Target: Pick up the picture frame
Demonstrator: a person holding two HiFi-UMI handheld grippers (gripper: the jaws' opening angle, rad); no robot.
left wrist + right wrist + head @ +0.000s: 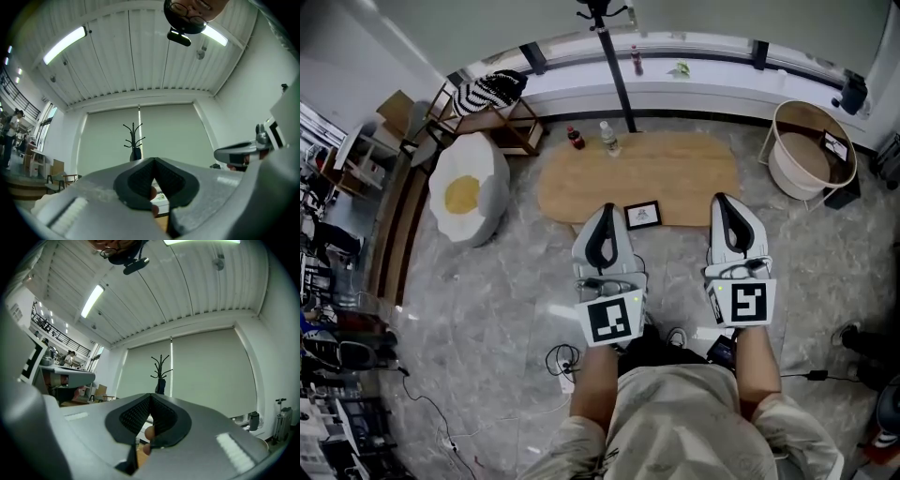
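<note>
1. The picture frame (642, 215), small and dark-edged around a pale print, sits at the near edge of the wooden counter (675, 173). From above I cannot tell whether it stands propped or lies flat.
2. The left tool (606, 214) is just left of the frame and not touching it. Its own view shows the left tool (154, 161) with its pads pressed together and nothing held.
3. The right tool (724, 202) is further from the frame, on its right. Its own view shows the right tool (150, 397) likewise pressed together and empty.
4. Beyond the frame, at the counter's far edge, stand a dark bottle (575, 138) and a clear bottle (608, 139). Well left of the frame, an egg-shaped cushion (469, 192) rests on the floor.
5. The step in hand looks like the approach, with nothing gripped yet. Next, one tool, probably the nearer left one, should spread its jaws, tip down toward the frame and close on an edge. A light frame could slide or topple if nudged first.
</note>
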